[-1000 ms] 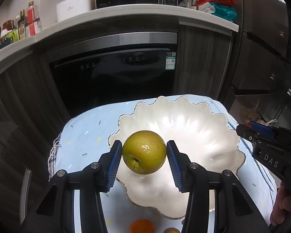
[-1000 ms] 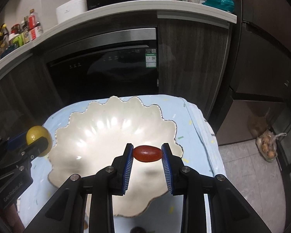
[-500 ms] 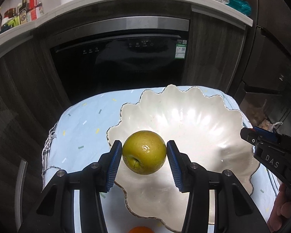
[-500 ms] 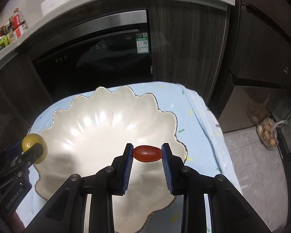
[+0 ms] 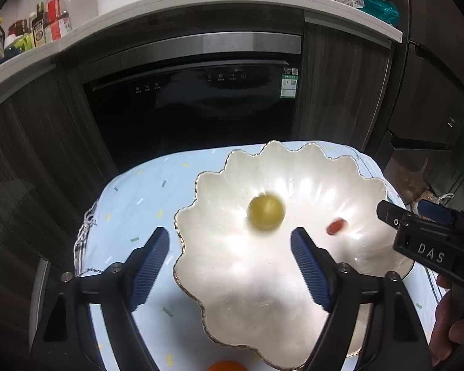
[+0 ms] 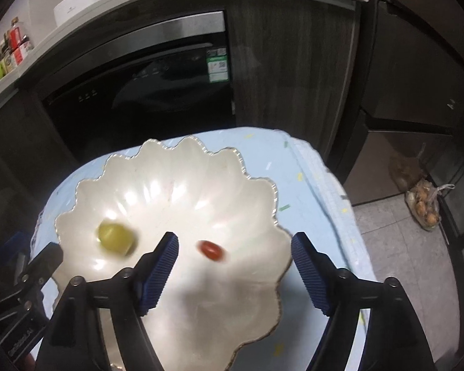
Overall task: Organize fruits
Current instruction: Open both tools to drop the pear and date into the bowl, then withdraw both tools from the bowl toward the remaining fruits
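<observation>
Blurring softened the green apple [image 5: 266, 212] and the small red fruit [image 6: 211, 250], both lying inside the scalloped white bowl [image 5: 368, 185]. An orange fruit [image 5: 224, 365] was cut off by the frame's bottom edge. Left tongs [image 5: 230, 266] and right tongs [image 6: 234, 270] gaped wide, released, above the blue-clothed bench [image 5: 139, 191] facing a dark oven [image 5: 195, 99].

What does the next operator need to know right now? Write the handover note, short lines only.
Left tongs: open, holding nothing, over the near rim of the white scalloped ceramic bowl.
Right tongs: open, holding nothing, over the same bowl.
Round yellow-green apple: in the bowl, blurred, perhaps not settled.
Small oval red tomato: in the bowl, to the apple's right, also blurred.
Done: both are in the bowl.
Left: a round orange fruit lies on the light blue tablecloth before the bowl.
</observation>
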